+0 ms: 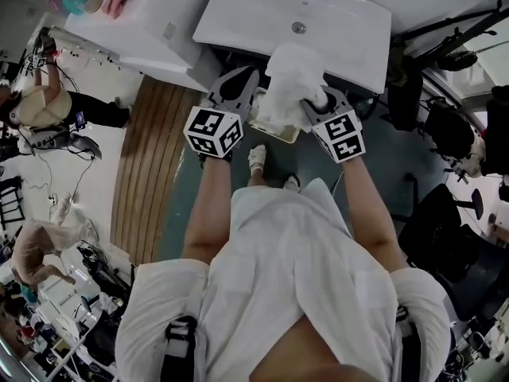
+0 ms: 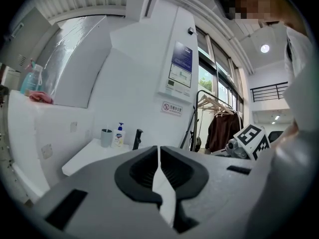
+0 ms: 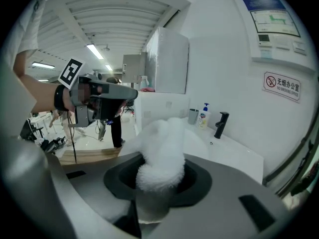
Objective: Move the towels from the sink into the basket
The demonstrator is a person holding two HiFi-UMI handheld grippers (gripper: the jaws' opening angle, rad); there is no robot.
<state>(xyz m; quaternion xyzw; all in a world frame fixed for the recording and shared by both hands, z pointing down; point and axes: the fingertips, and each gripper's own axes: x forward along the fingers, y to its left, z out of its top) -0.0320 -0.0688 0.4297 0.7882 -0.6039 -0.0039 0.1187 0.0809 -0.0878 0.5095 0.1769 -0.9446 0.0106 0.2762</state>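
Note:
A white towel hangs bunched over the front edge of the white sink, and my right gripper is shut on it. In the right gripper view the towel fills the space between the jaws of that gripper and rises in front of the sink. My left gripper hovers just left of the towel, its jaws shut with nothing seen between them. A cream basket shows partly below the towel, between the two grippers.
A black faucet, a soap bottle and a cup stand on the sink's back edge. A wooden platform lies on the floor to the left. Chairs and gear crowd the right side. A clothes rack stands beyond the sink.

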